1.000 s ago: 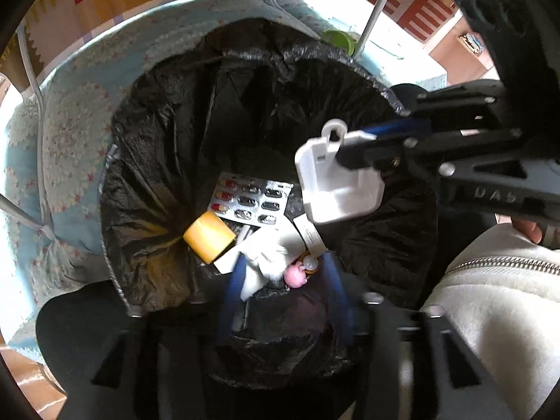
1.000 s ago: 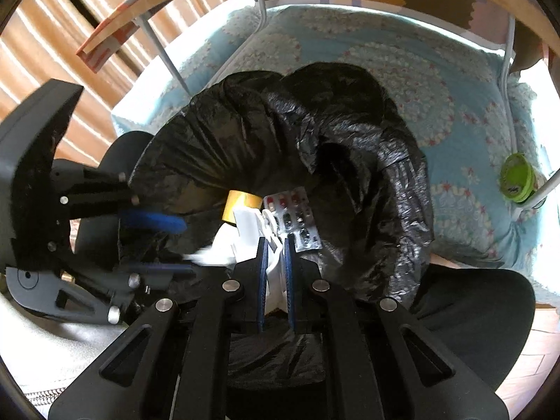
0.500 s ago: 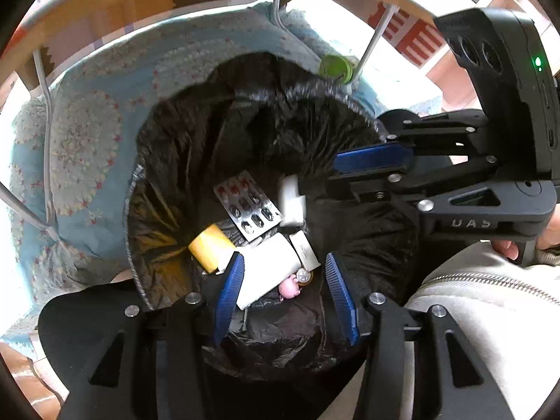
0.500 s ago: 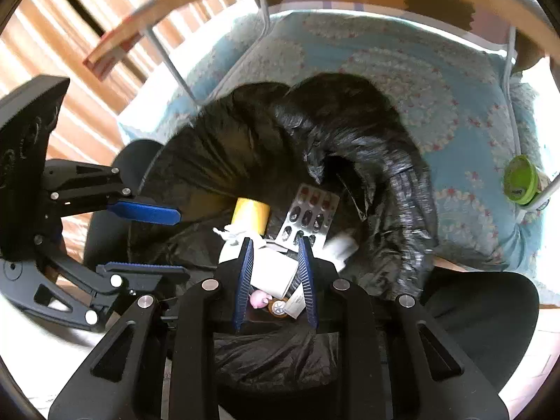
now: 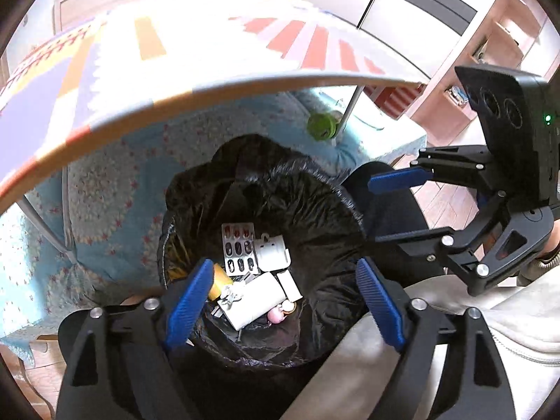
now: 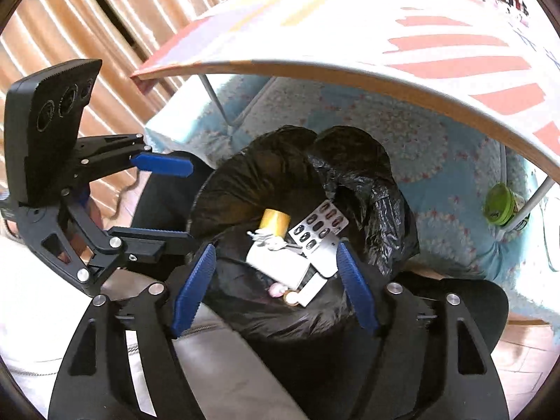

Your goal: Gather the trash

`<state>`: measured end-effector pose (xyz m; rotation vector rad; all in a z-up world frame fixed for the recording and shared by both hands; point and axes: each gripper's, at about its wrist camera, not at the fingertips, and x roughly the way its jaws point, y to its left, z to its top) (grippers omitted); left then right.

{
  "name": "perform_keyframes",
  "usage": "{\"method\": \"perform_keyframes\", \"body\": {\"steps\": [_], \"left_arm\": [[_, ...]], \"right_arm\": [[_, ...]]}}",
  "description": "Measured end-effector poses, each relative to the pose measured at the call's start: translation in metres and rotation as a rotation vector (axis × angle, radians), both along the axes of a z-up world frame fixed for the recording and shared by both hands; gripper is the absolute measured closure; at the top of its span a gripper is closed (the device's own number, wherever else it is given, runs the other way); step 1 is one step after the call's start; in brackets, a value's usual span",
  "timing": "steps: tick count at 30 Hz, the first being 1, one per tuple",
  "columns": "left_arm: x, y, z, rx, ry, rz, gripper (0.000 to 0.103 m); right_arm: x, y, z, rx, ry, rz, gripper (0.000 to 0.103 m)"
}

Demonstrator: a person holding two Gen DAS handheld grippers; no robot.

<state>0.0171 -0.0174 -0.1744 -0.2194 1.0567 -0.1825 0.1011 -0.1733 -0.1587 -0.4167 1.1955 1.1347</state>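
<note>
A black trash bag stands open on the floor below both grippers. Inside lie a pill blister pack, a white plastic case, a yellow roll, a white box and small bits. My left gripper is open and empty above the bag. My right gripper is open and empty above the bag; it also shows at the right of the left wrist view.
A table with a striped cloth hangs over the bag. A blue patterned cushion lies beneath it. A green cup sits by a table leg. The person's legs flank the bag.
The right gripper opened and let the white plastic case drop into the bag. The left gripper opened wider. Both grippers rose away from the bag.
</note>
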Motion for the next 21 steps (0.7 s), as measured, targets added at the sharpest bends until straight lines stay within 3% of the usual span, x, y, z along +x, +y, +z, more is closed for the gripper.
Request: {"method": "perform_keyframes", "body": {"steps": [10,21], "left_arm": [[-0.018,-0.007,0.021,-0.008,-0.017,0.036,0.02],[-0.022,-0.017,0.03,-0.007,-0.025,0.02,0.02]], "right_arm": [[-0.015,-0.008,0.016,-0.05,-0.009,0.005,0.019],[-0.027,-0.01,0.026,-0.061,-0.007,0.032,0.018]]}}
